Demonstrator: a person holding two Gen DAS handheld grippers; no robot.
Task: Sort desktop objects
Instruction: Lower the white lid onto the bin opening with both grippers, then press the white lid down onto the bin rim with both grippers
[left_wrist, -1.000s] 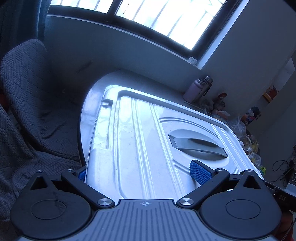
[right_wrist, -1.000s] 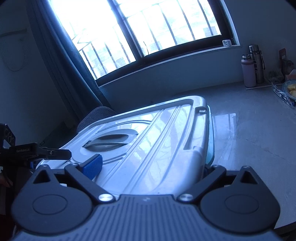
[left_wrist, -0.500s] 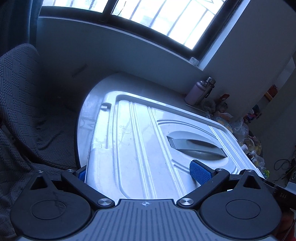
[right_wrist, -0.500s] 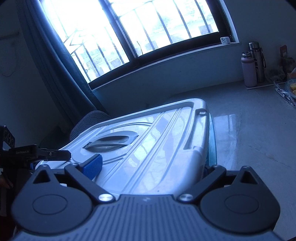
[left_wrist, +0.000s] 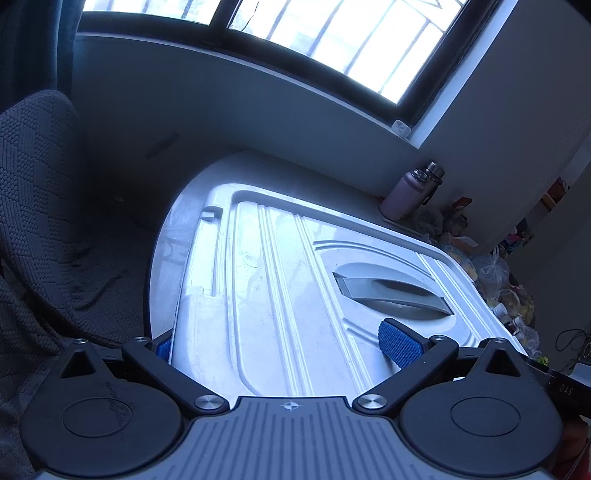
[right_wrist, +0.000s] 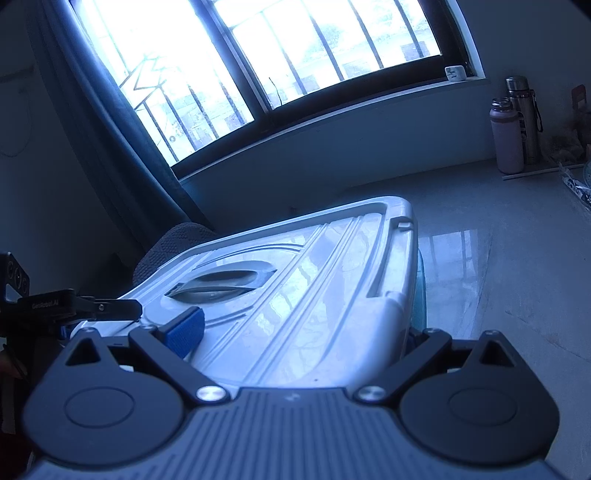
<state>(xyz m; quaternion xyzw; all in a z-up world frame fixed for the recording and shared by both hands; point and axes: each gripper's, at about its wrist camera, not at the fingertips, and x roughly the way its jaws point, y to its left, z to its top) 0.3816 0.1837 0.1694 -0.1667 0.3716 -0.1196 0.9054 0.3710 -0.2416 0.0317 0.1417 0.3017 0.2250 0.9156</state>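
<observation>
A large grey plastic storage-box lid (left_wrist: 277, 288) with ribs and a recessed handle (left_wrist: 391, 291) fills both views, held tilted above a pale tabletop (right_wrist: 498, 277). My left gripper (left_wrist: 280, 347) is clamped on one end: one blue pad (left_wrist: 400, 347) presses on its top, the other sits at its outer edge. My right gripper (right_wrist: 301, 332) is clamped the same way on the other end of the lid (right_wrist: 314, 288), with its right finger hidden behind the rim. A teal box wall (right_wrist: 421, 295) shows under the lid. The left gripper's body (right_wrist: 74, 306) appears at the right wrist view's left edge.
A dark textured chair (left_wrist: 37, 184) stands to the left of the table. A lilac bottle (right_wrist: 506, 136) and a steel flask (right_wrist: 522, 118) stand by the wall under the barred window. Bags and food clutter (left_wrist: 491, 269) crowd the table's far right. A dark curtain (right_wrist: 129, 147) hangs at the left.
Both grippers keep their hold on the lid and have tipped upward together. More of the window and wall shows now, while the lid stays fixed between the fingers.
</observation>
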